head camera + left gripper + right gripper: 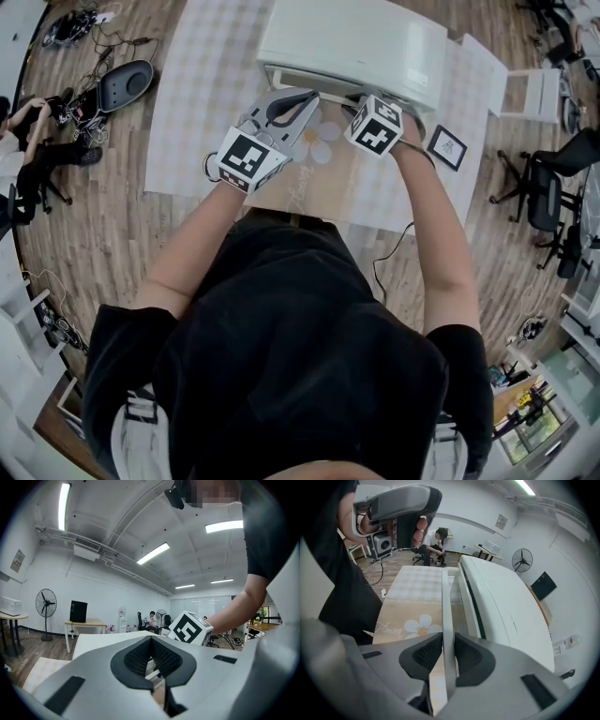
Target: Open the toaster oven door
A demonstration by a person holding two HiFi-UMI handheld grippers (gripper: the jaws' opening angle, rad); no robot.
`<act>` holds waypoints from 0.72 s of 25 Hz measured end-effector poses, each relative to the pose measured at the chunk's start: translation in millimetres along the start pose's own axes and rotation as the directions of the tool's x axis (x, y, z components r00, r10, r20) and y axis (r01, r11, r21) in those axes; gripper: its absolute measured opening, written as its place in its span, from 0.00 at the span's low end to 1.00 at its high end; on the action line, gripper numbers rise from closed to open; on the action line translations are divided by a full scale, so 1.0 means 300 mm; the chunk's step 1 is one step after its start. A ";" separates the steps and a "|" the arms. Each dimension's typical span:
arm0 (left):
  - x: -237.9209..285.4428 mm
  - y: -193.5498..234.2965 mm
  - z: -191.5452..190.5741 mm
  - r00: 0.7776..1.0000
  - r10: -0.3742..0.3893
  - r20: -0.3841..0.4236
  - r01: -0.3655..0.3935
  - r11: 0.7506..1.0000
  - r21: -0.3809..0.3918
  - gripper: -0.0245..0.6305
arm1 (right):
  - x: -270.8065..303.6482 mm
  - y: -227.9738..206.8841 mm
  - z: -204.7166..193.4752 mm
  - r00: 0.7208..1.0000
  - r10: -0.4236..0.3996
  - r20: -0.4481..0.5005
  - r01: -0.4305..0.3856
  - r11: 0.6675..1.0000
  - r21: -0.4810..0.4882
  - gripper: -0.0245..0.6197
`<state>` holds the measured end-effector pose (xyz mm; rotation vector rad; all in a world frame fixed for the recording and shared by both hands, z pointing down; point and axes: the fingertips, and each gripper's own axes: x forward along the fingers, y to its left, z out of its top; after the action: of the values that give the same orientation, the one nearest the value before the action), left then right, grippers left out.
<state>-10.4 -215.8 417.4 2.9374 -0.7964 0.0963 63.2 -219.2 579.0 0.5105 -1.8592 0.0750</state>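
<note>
The white toaster oven (356,42) sits on the table (187,141), and its front faces the person. Its door (464,604) looks shut. The long pale handle (446,597) runs along the front of the oven, near the top of the door.

The right gripper (444,644) points down at the front of the oven. Its two dark pads (426,656) are squeezed onto the handle, one on each side, so it has a hold of the bar. The left gripper (151,648) is just beside the oven's front, on the person's left. Its jaws are together and there is nothing between them.

The handle looks hard and smooth. It will not bend, but it could slip out of the pads if the pull is crooked. The hold seems to be toward one end of the bar, not the middle, so the door may twist a little. A hold near the middle would be best.

The door is likely stiff at first, and may then drop fast, so a slow pull away from the oven and down is safest. The front looks partly glass — no banging. The oven may be light enough to slide on the flower mat (417,625) in front of it — the left gripper could press on the oven to keep it in place.
</note>
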 end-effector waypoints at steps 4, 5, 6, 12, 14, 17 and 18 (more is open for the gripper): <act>-0.017 -0.024 0.000 1.000 0.006 0.002 -0.006 1.000 0.006 0.06 | 0.003 0.036 -0.009 1.000 -0.016 -0.006 0.016 1.000 -0.010 0.19; -0.023 -0.029 0.002 1.000 0.008 0.002 -0.008 1.000 0.006 0.06 | 0.004 0.044 -0.010 1.000 -0.023 -0.010 0.023 1.000 -0.014 0.18; -0.029 -0.035 0.003 1.000 0.010 0.003 -0.010 1.000 0.006 0.06 | 0.005 0.053 -0.010 0.999 -0.031 -0.014 0.031 0.999 -0.020 0.18; -0.064 -0.087 -0.001 1.000 0.027 0.001 -0.027 1.000 0.003 0.06 | 0.005 0.106 -0.026 0.997 -0.072 -0.022 0.071 0.997 -0.038 0.18; -0.085 -0.098 -0.003 0.999 0.033 -0.002 -0.033 0.999 0.000 0.06 | 0.005 0.124 -0.021 0.997 -0.078 -0.023 0.077 0.996 -0.042 0.18; -0.104 -0.119 -0.005 0.999 0.038 -0.004 -0.038 0.999 -0.002 0.06 | -0.008 0.139 -0.021 0.995 -0.095 -0.017 0.094 0.994 -0.048 0.18; -0.106 -0.128 -0.005 0.999 0.039 -0.004 -0.039 0.999 -0.002 0.06 | -0.015 0.142 -0.024 0.995 -0.100 -0.013 0.099 0.994 -0.050 0.18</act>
<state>-18.5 -166.6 413.3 2.9195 -0.8524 0.1043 54.5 -177.2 585.9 0.5662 -1.8127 -0.0330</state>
